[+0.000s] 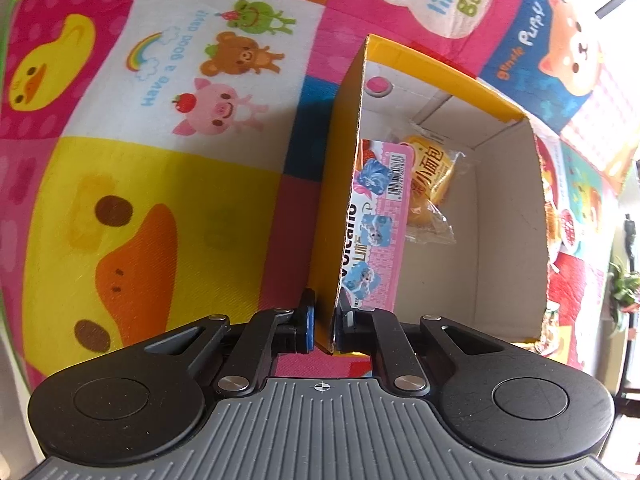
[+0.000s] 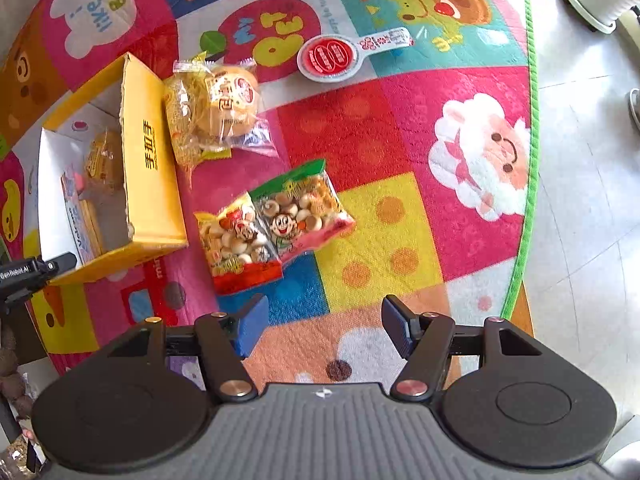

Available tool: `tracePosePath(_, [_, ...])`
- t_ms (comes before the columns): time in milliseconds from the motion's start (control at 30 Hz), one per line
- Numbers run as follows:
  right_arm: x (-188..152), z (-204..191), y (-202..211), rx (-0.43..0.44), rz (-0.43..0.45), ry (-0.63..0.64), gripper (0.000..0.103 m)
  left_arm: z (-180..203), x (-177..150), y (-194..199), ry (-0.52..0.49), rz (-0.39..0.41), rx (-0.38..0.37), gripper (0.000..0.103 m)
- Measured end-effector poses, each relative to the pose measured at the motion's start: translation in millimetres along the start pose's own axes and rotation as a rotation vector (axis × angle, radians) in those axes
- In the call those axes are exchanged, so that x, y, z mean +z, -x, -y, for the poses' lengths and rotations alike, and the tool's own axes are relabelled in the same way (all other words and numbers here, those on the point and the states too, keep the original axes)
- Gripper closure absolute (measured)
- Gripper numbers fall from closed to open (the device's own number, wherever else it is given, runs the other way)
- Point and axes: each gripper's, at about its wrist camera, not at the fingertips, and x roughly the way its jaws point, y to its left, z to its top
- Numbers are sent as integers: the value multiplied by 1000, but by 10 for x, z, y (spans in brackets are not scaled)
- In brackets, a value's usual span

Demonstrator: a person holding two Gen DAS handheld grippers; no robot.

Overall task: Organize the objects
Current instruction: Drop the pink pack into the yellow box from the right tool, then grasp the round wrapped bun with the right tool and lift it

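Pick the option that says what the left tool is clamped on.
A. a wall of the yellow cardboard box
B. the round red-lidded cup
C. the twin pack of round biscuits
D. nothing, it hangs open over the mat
A: in the left wrist view the left tool has its pads closed on either side of the thin wall of the yellow cardboard box, near its corner.

A cartoon-print mat (image 2: 400, 128) with a green edge lies on a pale tiled floor (image 2: 588, 168). A white round base (image 2: 600, 4) stands on the floor past the mat's far edge. A potted plant (image 1: 624, 292) shows at the left wrist view's right edge.
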Motion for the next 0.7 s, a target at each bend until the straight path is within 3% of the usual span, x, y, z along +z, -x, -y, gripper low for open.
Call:
tracePosePath(233, [862,-352,-134,134,18,141,40,72,-66,22,68,-17,68,93])
tracePosePath(433, [1503,-542,-518,221,11,145,40,98,-105,44,131,-15,102,93])
tracePosePath(533, [1656,-628,-784,201,-19,168,40,129,-106,66,125,-13,118,93])
tracePosePath(700, [1700,-623,-974,258,-72,118,40,140,-104,40,139,-16,131,93])
